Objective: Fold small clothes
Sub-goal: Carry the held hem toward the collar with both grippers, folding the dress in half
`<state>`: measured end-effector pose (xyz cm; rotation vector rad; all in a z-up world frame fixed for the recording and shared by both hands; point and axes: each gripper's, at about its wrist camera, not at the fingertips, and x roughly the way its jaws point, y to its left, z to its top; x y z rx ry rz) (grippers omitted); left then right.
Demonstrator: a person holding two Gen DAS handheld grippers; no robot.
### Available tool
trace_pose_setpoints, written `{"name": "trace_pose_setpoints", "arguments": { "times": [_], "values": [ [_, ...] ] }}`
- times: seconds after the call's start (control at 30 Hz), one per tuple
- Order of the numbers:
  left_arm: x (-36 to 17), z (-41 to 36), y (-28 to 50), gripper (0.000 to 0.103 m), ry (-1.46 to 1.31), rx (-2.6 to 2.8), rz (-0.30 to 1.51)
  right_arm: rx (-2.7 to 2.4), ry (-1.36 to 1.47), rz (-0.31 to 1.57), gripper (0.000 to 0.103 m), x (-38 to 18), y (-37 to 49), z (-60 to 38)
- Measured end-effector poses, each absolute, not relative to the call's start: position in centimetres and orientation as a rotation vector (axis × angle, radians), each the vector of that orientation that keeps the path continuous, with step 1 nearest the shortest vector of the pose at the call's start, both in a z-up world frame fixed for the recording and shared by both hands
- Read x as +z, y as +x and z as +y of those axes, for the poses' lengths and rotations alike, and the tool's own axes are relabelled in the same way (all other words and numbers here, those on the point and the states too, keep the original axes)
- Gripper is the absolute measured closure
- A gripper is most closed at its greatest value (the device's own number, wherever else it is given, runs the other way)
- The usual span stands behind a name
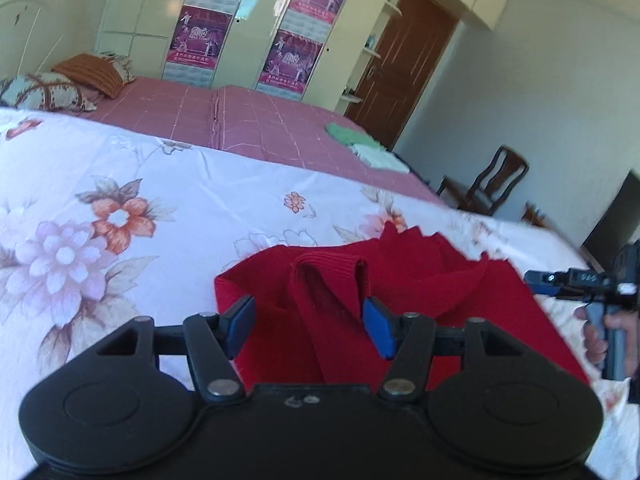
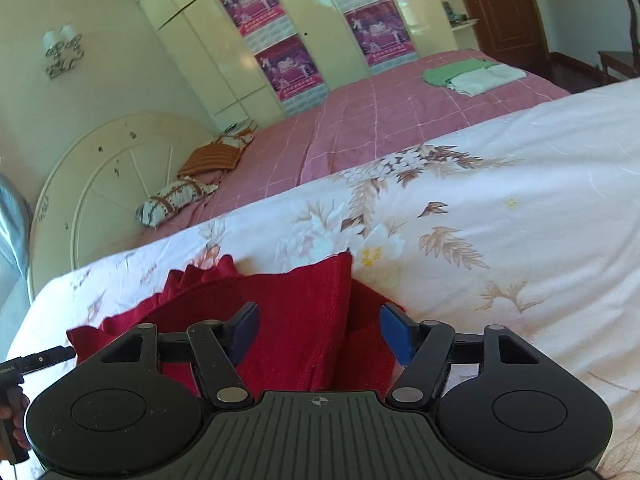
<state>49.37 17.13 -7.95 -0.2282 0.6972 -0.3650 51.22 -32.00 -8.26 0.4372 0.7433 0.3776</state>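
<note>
Across the bed (image 1: 248, 128), a pink checked sheet runs to 12 o'clock, while a white floral cover (image 1: 168, 196) lies nearer. On that cover rests the red garment (image 1: 500, 304), partly folded, its ribbed neckline bunched at the middle. At 1 o'clock, well apart, sit green and white folded clothes (image 2: 472, 74). Over the garment, the left hand-held gripper (image 1: 310, 324) is released, pads apart; the right hand-held gripper (image 2: 320, 334) is likewise spread, seemingly just above the cloth.
</note>
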Motion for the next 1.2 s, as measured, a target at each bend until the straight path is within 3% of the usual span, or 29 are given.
{"name": "trace_pose_setpoints", "arguments": {
  "times": [0.1,0.47,0.53,0.6,0.73,0.8,0.83,0.87,0.93,0.97,1.07,1.13,1.2],
  "values": [
    [-8.6,15.2,52.2,0.049,-0.111,-0.236,0.717,0.367,0.393,0.757,0.037,-8.9,51.4,-30.6],
    [-8.4,16.0,51.3,0.048,-0.269,-0.260,0.640,0.350,0.328,0.769,0.037,-8.4,52.2,-29.6],
    [-8.7,16.3,51.3,0.048,-0.309,-0.266,0.648,0.346,0.332,0.763,0.042,-8.4,52.0,-29.7],
    [-9.0,15.9,51.8,0.051,-0.287,-0.264,0.687,0.349,0.336,0.769,0.054,-8.6,51.9,-29.7],
    [-9.2,14.8,52.8,0.054,-0.220,-0.263,0.735,0.350,0.319,0.778,0.057,-8.7,51.8,-29.5],
    [-8.9,14.5,53.3,0.071,-0.200,-0.247,0.750,0.347,0.310,0.781,0.062,-8.7,52.0,-29.4],
    [-8.8,14.6,53.5,0.076,-0.211,-0.250,0.755,0.348,0.304,0.785,0.070,-8.7,52.1,-29.2],
    [-8.7,14.7,53.8,0.083,-0.228,-0.239,0.765,0.346,0.296,0.789,0.085,-8.7,52.2,-29.1],
    [-8.6,15.9,53.9,0.084,-0.345,-0.217,0.739,0.339,0.286,0.782,0.087,-8.6,52.1,-28.9],
    [-8.4,16.5,53.6,0.078,-0.401,-0.230,0.694,0.337,0.282,0.778,0.088,-8.6,52.1,-28.8],
    [-7.4,17.2,52.1,0.031,-0.414,-0.223,0.601,0.335,0.285,0.783,0.088,-8.7,52.1,-28.9],
    [-7.3,17.1,51.6,0.039,-0.376,-0.255,0.615,0.339,0.297,0.785,0.088,-8.7,52.1,-29.1],
    [-7.9,16.4,52.0,0.065,-0.308,-0.273,0.694,0.343,0.305,0.786,0.088,-8.6,52.0,-29.3]
  ]
}}
